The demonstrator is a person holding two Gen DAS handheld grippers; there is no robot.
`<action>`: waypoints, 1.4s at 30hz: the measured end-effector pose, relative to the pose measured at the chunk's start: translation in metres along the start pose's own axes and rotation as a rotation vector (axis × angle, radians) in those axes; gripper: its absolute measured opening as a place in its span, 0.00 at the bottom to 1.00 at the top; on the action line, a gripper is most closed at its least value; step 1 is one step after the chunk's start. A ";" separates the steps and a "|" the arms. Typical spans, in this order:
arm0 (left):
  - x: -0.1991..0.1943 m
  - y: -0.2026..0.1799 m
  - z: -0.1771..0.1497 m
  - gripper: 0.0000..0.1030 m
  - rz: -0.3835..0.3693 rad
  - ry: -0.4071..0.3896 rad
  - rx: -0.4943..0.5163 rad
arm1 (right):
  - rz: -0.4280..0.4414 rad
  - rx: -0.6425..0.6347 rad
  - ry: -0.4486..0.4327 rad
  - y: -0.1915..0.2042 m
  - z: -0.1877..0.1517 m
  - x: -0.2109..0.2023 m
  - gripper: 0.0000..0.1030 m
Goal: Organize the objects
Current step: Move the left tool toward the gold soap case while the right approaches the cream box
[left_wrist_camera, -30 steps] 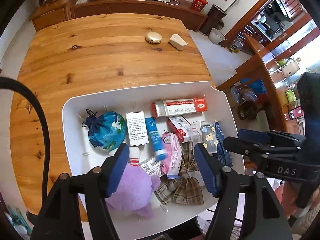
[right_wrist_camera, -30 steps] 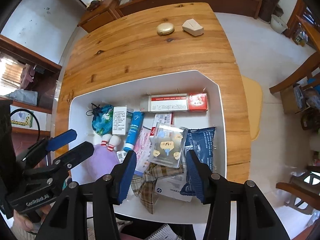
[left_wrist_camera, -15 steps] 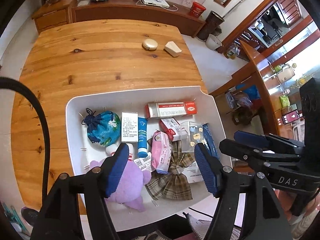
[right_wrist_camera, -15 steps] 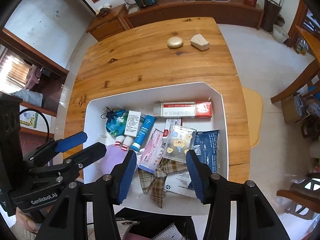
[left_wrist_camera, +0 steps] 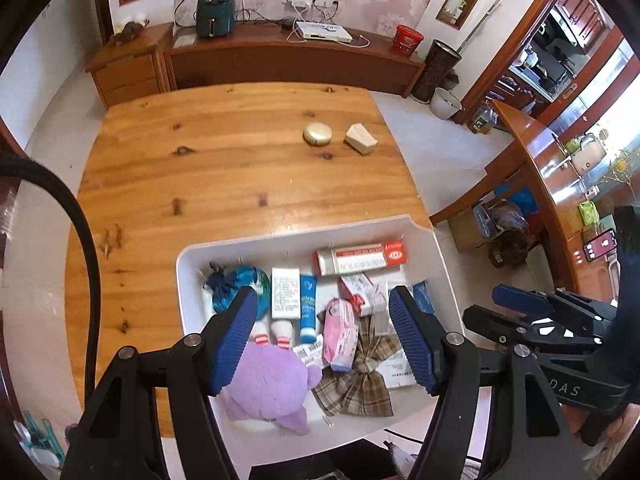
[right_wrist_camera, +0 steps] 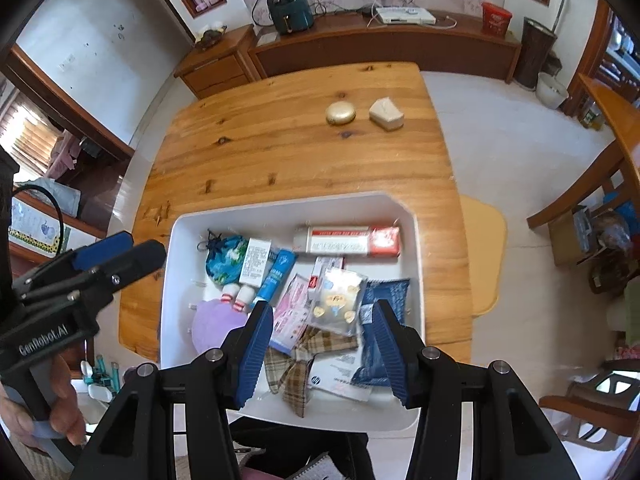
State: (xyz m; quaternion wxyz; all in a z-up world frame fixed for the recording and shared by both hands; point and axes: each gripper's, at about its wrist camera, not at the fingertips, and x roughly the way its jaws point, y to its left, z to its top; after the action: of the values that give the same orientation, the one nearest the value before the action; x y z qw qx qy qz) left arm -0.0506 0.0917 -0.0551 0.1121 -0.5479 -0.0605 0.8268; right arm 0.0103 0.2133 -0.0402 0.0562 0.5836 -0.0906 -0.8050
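**Both tools raised and empty above a full tray**

The white tray [right_wrist_camera: 416, 240] sits at the near edge of the wooden worktop [right_wrist_camera: 280, 148], partly overhanging it toward the person. Inside lie a long red-and-white box [right_wrist_camera: 348, 240] along the far side, a blue drawstring pouch [right_wrist_camera: 224, 258], a white carton [right_wrist_camera: 255, 260], a blue tube [right_wrist_camera: 276, 276], a purple plush toy [left_wrist_camera: 272, 376], a pink packet [left_wrist_camera: 340, 332], a plaid bow [right_wrist_camera: 304, 356], a clear packet with yellow shapes [right_wrist_camera: 338, 300] and a dark blue pouch [right_wrist_camera: 380, 320]. They overlap loosely rather than standing in rows.

Well apart, toward the far end of the worktop, a round gold compact [right_wrist_camera: 340, 113] and a cream wedge-shaped case [right_wrist_camera: 386, 113] rest side by side, outside the tray.

The left tool [left_wrist_camera: 322, 340] hangs above the tray with its jaws spread wide and nothing between them. The right tool [right_wrist_camera: 320, 354] does likewise, parted and empty, over the near right part of the tray.

The step in hand looks like a pause between picks, choosing the next item. The likeliest next move is a long reach to the compact or the case; being low and smooth, either would need the jaws lowered close to the wood and closed squarely across its width.
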 end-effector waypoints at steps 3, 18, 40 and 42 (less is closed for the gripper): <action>-0.007 -0.006 0.016 0.70 0.018 -0.021 0.023 | -0.025 -0.005 -0.026 -0.004 0.010 -0.010 0.51; 0.009 -0.015 0.131 0.74 0.003 -0.070 0.092 | -0.095 -0.001 -0.094 -0.023 0.103 -0.015 0.51; 0.236 0.018 0.234 0.79 0.020 0.092 -0.006 | -0.134 0.020 0.011 -0.100 0.244 0.167 0.51; 0.255 0.019 0.232 0.79 0.035 0.115 -0.011 | -0.147 0.010 0.031 -0.104 0.246 0.191 0.51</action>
State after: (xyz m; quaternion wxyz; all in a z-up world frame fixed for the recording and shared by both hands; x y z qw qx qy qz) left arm -0.3619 0.1427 -0.1963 0.0979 -0.5959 -0.0487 0.7956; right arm -0.2816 0.2977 -0.1654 -0.0048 0.6015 -0.0505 -0.7972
